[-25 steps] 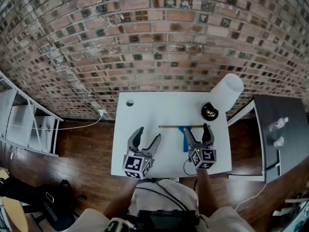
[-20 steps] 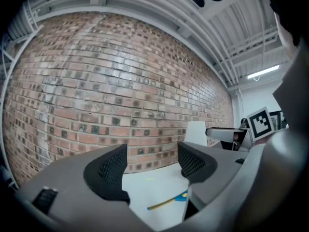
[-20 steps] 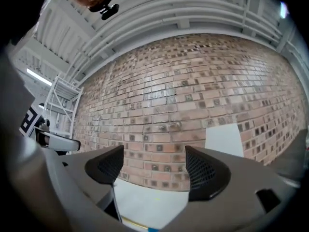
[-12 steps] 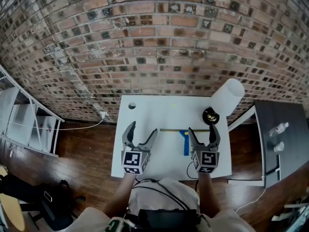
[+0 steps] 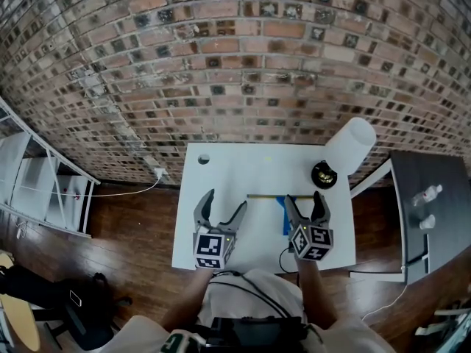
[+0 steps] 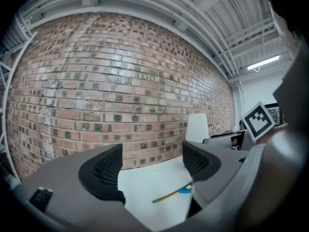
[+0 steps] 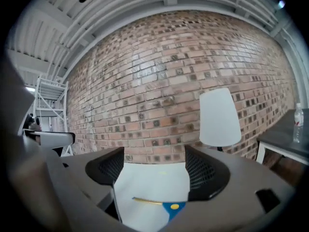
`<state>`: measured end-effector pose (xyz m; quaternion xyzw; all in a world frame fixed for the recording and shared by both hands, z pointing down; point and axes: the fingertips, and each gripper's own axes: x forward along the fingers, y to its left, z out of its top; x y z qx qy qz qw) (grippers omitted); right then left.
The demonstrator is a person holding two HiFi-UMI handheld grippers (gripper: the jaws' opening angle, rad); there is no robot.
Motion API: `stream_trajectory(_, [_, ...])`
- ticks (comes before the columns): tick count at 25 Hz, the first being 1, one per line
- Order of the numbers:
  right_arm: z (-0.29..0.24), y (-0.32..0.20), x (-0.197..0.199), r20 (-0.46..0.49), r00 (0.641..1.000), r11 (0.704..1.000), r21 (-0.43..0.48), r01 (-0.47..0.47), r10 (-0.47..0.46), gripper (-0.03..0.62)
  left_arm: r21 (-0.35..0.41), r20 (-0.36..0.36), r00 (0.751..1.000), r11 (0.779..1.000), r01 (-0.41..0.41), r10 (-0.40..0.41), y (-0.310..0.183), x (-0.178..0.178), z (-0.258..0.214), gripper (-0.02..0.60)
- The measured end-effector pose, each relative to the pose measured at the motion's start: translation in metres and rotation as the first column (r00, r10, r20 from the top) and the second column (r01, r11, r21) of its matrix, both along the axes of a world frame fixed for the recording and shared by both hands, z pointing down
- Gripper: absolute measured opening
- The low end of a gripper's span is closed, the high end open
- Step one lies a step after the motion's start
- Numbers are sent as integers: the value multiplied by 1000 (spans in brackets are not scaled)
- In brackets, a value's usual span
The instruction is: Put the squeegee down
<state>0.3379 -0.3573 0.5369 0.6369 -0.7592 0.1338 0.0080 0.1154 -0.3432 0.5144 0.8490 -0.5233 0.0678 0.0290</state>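
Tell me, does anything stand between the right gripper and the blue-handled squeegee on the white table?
Nothing visible does. The blue-handled squeegee with its thin yellow blade lies flat on the white table, just ahead of the open right gripper.

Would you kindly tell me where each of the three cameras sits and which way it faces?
Head view: on the person's head, looking steeply down at the white table; shows the left tool, right tool and forearms.
Left gripper view: on the left tool, looking along its open jaws toward the brick wall.
Right gripper view: on the right tool, looking between its open jaws toward the same wall.
Shared: all three show the squeegee lying on the table.
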Motion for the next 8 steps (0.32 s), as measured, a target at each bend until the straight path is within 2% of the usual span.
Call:
stream_trajectory(3, [13,6,-2,9,1000,1000,-28,3,-2,423,-11,8,999,999,-32,32,5,11,4,380])
stream_trajectory(8, [-3,2,-7,-1,1000,999,36,19,-19,422,-14,-2,999,999,-40,40,2,10,-2,380])
